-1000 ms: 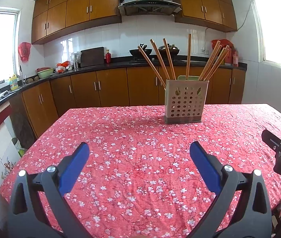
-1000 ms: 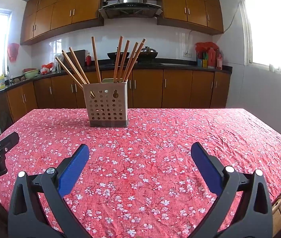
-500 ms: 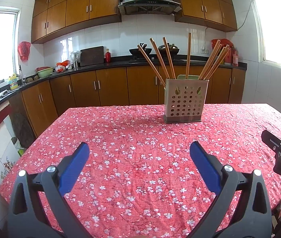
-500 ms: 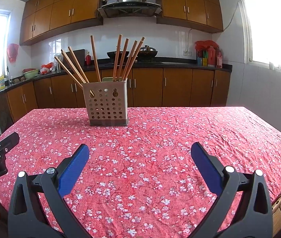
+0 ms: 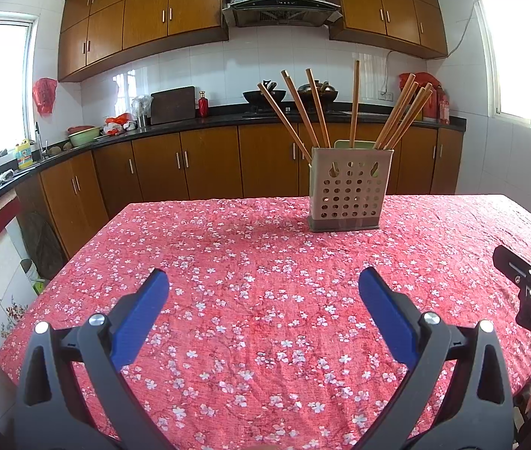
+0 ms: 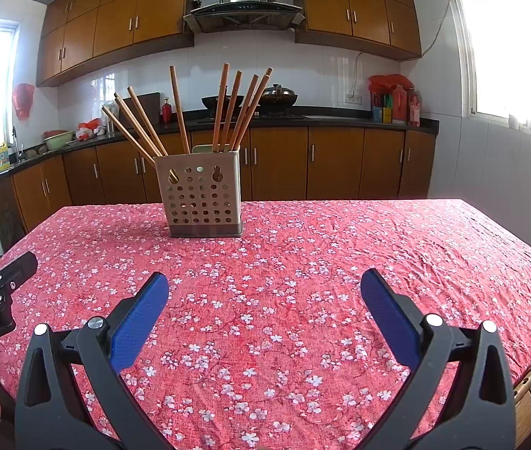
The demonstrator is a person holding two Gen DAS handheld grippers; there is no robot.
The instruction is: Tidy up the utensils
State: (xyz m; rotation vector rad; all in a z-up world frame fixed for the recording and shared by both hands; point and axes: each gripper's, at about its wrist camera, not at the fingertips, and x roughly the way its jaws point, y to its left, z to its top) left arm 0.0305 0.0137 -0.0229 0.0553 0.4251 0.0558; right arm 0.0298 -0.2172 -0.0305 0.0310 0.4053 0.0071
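1. My left gripper (image 5: 263,281) has its blue pads spread wide with nothing between them; it hangs over the near part of the red floral tablecloth (image 5: 228,262).
2. My right gripper (image 6: 264,283) is spread just as wide and is just as empty, over the same cloth.
3. The perforated utensil holder (image 5: 348,193) stands upright toward the far edge of the table, at about 1 o'clock from the left gripper and about 11 o'clock from the right, well apart from both.
4. The wooden chopsticks (image 5: 316,107) all stand in that holder, fanned out: some lean toward 11 o'clock, one is nearly upright, and a bunch leans toward 1 o'clock.
5. I see no loose utensil on the cloth in either view, so I judge the gathering done or nearly so.
6. What may be left is evening up the splayed sticks, though I cannot tell which compartments they sit in.
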